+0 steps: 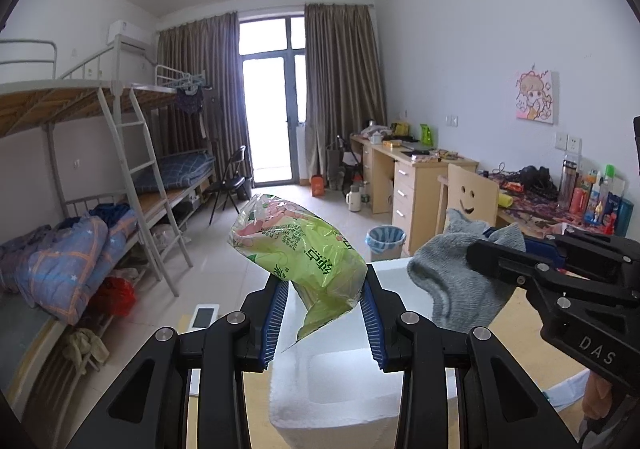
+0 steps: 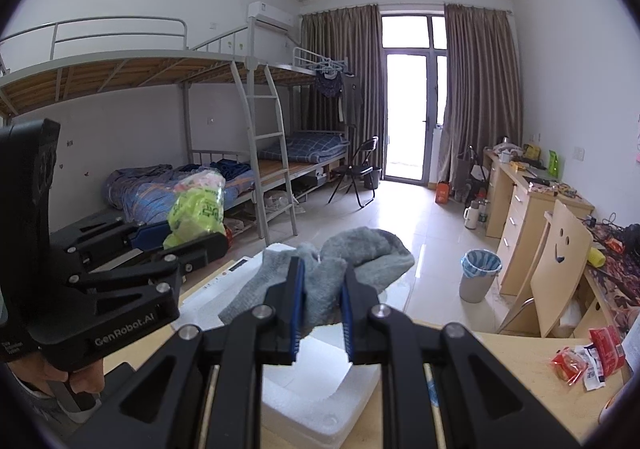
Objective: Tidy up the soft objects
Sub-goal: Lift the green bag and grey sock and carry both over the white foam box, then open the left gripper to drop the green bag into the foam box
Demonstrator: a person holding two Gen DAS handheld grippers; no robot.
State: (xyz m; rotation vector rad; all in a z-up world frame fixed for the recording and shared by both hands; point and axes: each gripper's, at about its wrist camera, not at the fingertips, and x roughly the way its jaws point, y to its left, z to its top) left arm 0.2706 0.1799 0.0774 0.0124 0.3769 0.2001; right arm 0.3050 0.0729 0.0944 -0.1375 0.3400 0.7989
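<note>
Two grippers, one soft item each. Left gripper (image 1: 326, 313): fingers clamped on one green plastic bag (image 1: 298, 249), held up above the one white foam tray (image 1: 332, 389). Right gripper (image 2: 322, 311): fingers closed tight on one grey sock (image 2: 340, 269), also lifted over the tray. Beyond: one bin (image 2: 478, 275), one smiley-backed chair (image 2: 562, 269), two snack packets (image 2: 588, 357) on the tabletop (image 2: 532, 373).

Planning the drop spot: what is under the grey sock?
Under the grey sock, held by the right gripper, lies a white foam tray. The sock covers part of its far end.
</note>
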